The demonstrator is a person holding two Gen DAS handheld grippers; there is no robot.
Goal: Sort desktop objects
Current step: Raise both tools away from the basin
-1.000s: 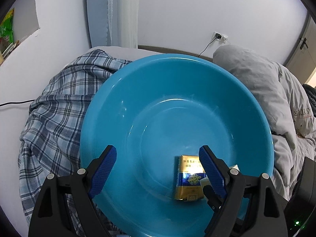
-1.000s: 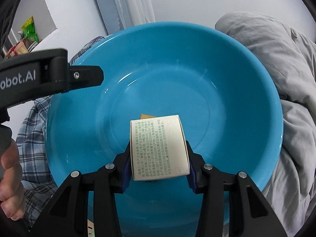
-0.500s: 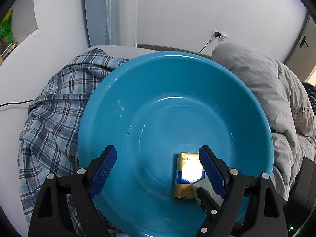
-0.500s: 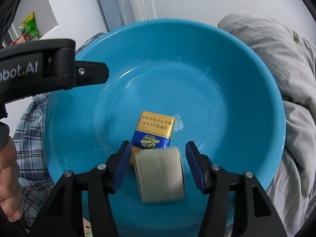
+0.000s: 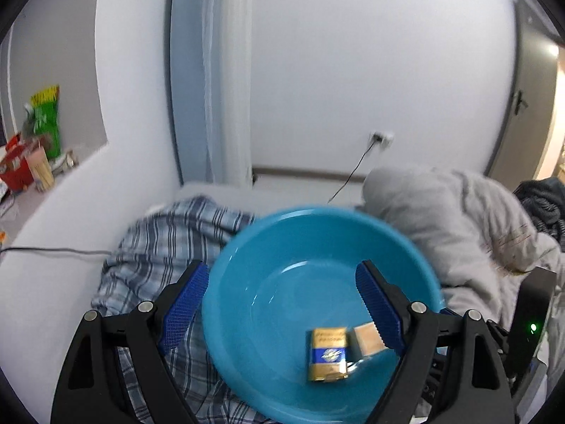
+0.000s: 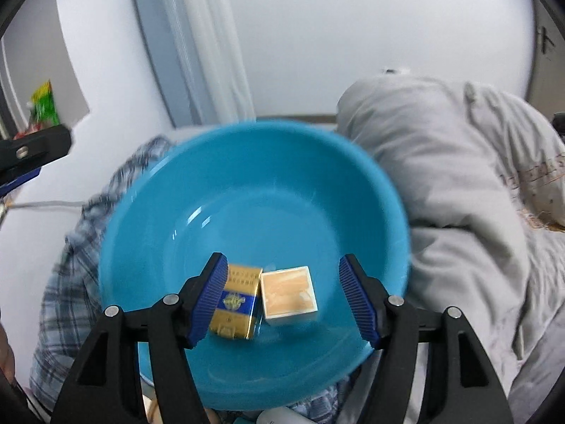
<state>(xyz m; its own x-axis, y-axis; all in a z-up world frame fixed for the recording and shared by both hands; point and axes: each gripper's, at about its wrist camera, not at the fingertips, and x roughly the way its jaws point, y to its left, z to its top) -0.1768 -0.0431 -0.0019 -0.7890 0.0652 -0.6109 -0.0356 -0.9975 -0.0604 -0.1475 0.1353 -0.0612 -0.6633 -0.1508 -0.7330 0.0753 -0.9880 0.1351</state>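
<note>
1 blue plastic basin point(image 6: 254, 183) sits on a bed, with 2 boxes lying in its bottom: 1 gold-and-blue cigarette pack point(image 6: 237, 300) and 1 cream box point(image 6: 289, 294) with a tan top face. In the right wrist view the cream box lies at 3 o'clock of the pack, touching or just beside it. In the left wrist view the pack point(image 5: 327, 355) and the cream box point(image 5: 367, 340) sit at about 5 o'clock inside the basin point(image 5: 282, 247). 1 plaid shirt point(image 5: 159, 247) lies at 9 o'clock of the basin, and 1 grey quilt point(image 6: 459, 176) is bunched at 3 o'clock.

1 second ago the cream box was clamped between the fingers of the right gripper point(image 6: 280, 298) above the basin; now it rests on the basin floor, clear of both blue pads. Both views have pulled back and up, so the basin looks smaller and more wall shows.

The right gripper tilts down over the basin, its fingers opening, the boxes seen between them but untouched. The left gripper point(image 5: 282, 304) also tilts down, fingers wide apart and holding nothing. A bit of the person's hand point(image 6: 6, 360) shows at the left edge.
</note>
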